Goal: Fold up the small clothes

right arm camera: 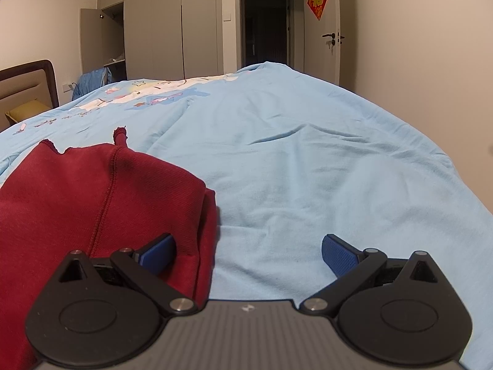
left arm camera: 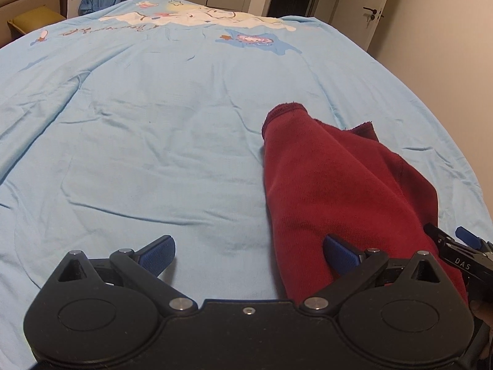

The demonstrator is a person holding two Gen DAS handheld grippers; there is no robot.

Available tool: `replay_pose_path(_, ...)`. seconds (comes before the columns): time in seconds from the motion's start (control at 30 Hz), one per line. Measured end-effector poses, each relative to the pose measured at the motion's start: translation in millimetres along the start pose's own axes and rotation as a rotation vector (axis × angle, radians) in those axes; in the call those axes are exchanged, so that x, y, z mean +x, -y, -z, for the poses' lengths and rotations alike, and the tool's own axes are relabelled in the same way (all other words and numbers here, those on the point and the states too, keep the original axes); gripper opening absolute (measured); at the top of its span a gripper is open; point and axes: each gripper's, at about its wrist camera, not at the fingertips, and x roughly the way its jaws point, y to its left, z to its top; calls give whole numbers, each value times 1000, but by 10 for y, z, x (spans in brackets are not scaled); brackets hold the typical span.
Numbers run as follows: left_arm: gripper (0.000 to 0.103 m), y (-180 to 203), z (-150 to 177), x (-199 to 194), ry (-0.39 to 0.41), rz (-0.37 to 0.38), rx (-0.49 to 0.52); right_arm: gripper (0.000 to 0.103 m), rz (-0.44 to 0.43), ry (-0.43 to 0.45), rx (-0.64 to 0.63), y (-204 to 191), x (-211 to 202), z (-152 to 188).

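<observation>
A dark red knit garment (left arm camera: 332, 182) lies bunched on the light blue bedspread (left arm camera: 154, 129), with a cuffed end pointing away from me. My left gripper (left arm camera: 249, 256) is open just above the bed; its right finger rests over the garment's near left edge and its left finger is over bare bedspread. In the right wrist view the red garment (right arm camera: 92, 191) fills the lower left. My right gripper (right arm camera: 248, 254) is open too, with its left finger over the garment's right edge and its right finger over the bedspread (right arm camera: 308, 169). Nothing is pinched by either one.
The right gripper's black body (left arm camera: 462, 259) shows at the left wrist view's right edge. The bedspread has a cartoon print (left arm camera: 197, 15) at its far end. A headboard (right arm camera: 27, 83), a blue cloth pile (right arm camera: 92, 83), wardrobes (right arm camera: 160, 30) and a door (right arm camera: 326, 37) stand beyond the bed.
</observation>
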Motion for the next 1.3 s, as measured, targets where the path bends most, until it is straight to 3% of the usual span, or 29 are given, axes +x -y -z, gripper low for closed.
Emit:
replay_pose_path(0.37,102,-34,84,103,3,14,-19,103,-11,8,14,15,-9,1)
replay_pose_path(0.5,101,-59,40,94,-7,39,-13,103,-65,24,47,51,-108,-69)
replay_pose_path(0.6,94,-58,0,114,-21,85,-17,102,-131,20,59,35,-157,-116)
replay_pose_path(0.73,81,-23,-19,132,-34,132,-17,94,-196,-13,70,-23,-129,-158)
replay_pose_path(0.97,44,-66,-59,216,-88,266,-107,66,-271,-72,169,21,-70,-152)
replay_pose_path(1.07,38,-33,-72,217,-92,264,-113,51,-295,-86,187,7,-77,-148)
replay_pose_path(1.23,27,93,-108,94,-67,210,-68,19,-263,-69,126,-113,-176,-199)
replay_pose_path(1.3,25,165,-123,9,-41,187,-24,16,-250,-54,97,-153,-223,-227)
